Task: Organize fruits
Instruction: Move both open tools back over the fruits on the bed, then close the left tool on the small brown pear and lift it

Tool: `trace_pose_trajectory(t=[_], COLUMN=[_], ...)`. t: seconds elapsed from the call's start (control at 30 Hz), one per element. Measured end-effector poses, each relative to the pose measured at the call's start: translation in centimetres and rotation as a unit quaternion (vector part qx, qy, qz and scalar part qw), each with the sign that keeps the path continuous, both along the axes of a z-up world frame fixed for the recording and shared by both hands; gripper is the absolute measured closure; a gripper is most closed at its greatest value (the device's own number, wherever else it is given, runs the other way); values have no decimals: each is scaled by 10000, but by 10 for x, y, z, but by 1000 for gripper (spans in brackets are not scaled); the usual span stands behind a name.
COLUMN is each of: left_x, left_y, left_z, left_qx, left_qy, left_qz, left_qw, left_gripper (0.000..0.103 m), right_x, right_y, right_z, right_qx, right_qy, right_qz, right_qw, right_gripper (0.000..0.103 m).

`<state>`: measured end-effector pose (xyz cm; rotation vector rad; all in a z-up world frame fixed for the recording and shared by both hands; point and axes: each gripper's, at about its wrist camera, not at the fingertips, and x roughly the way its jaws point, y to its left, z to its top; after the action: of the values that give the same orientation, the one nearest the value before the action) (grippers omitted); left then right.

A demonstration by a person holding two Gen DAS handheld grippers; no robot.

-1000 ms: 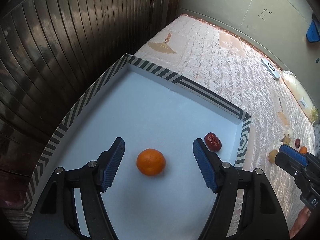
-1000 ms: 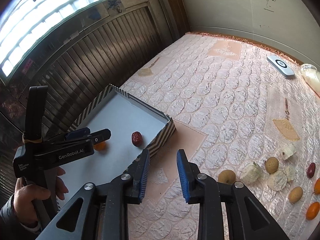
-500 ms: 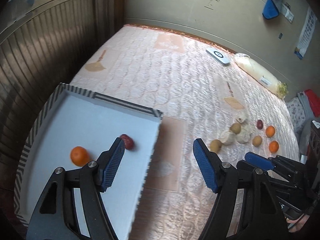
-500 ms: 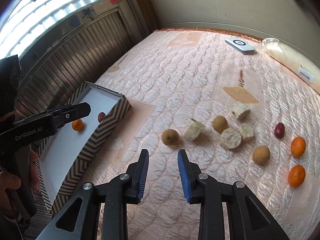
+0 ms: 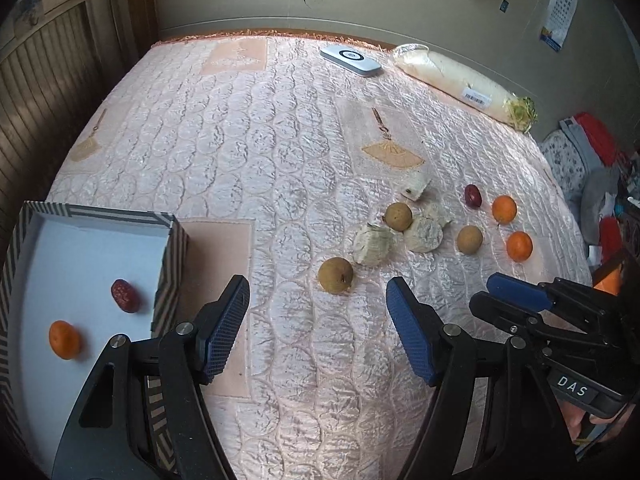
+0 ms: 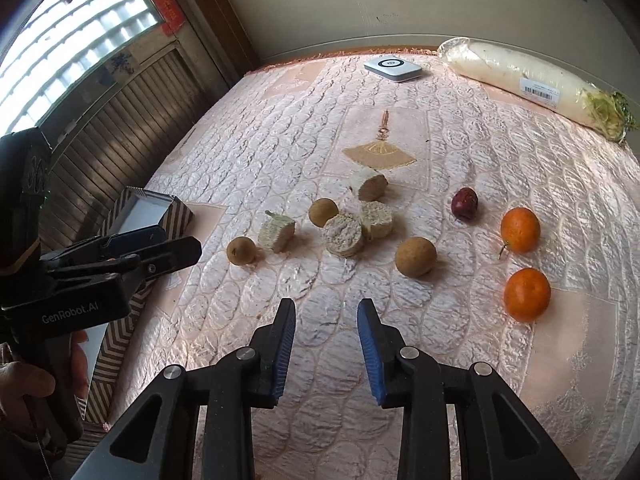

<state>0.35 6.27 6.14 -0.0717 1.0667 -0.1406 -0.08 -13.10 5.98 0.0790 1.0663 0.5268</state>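
Note:
A striped box [image 5: 172,248] at the left holds an orange [image 5: 63,339] and a red date [image 5: 125,295]. On the quilted bed lie three brown round fruits [image 5: 335,275], two oranges [image 6: 526,294], a red date [image 6: 464,203] and several pale cut chunks [image 6: 343,235]. My left gripper [image 5: 318,304] is open and empty, just right of the box and short of the nearest brown fruit. My right gripper [image 6: 326,326] is open and empty, above the bed in front of the fruit group.
A wrapped white radish [image 5: 460,80] and a white flat device [image 5: 350,60] lie at the bed's far edge by the wall. Dark slatted panels [image 6: 120,128] run along the left. Clothes [image 5: 592,152] are piled to the right of the bed.
My left gripper has swung right, from over the box to over the bed near the loose fruit. My right gripper has swung right and closer to the fruit group. Both stay open.

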Motion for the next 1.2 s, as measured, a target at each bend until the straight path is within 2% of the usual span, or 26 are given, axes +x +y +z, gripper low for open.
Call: trace_pose_trajectory(t=[0.23,0.5,0.57,0.6,0.67,0.8,1.07,1.2], left_x=[12,24,26,27,28,25,16,10], left_y=[-14,-18,-19,-19,-18,-16,-3,5], left_z=[-22,-32,-34,-35,-38,-42,-29,-17], left_qx=[354,479,487,501,519,477,445,569], left_qy=[105,25,42,51,65,57,14,-61], left_qz=[-150,-300,-356,-370,-389,-383,-183,-38], left_qw=[9992,9984,9982,9980,9979,9981,9988,9984], left_gripper=[31,33,44,46,62,77,79,79], right_x=[4,13,15,16,18,20,31,42], right_y=[-8,8,13,16,20,24,46,61], right_z=[-3,-6,-7,-7,-9,-9,-10,-14], right_qx=[42,132,178,175,167,185,321,363], right_qy=[37,25,42,47,58,71,135,182], right_qz=[-34,244,300,328,362,413,492,382], right_qw=[10000,9996,9994,9993,9992,9990,9982,9984], right_gripper=[72,72,72,72,72,72,72,72])
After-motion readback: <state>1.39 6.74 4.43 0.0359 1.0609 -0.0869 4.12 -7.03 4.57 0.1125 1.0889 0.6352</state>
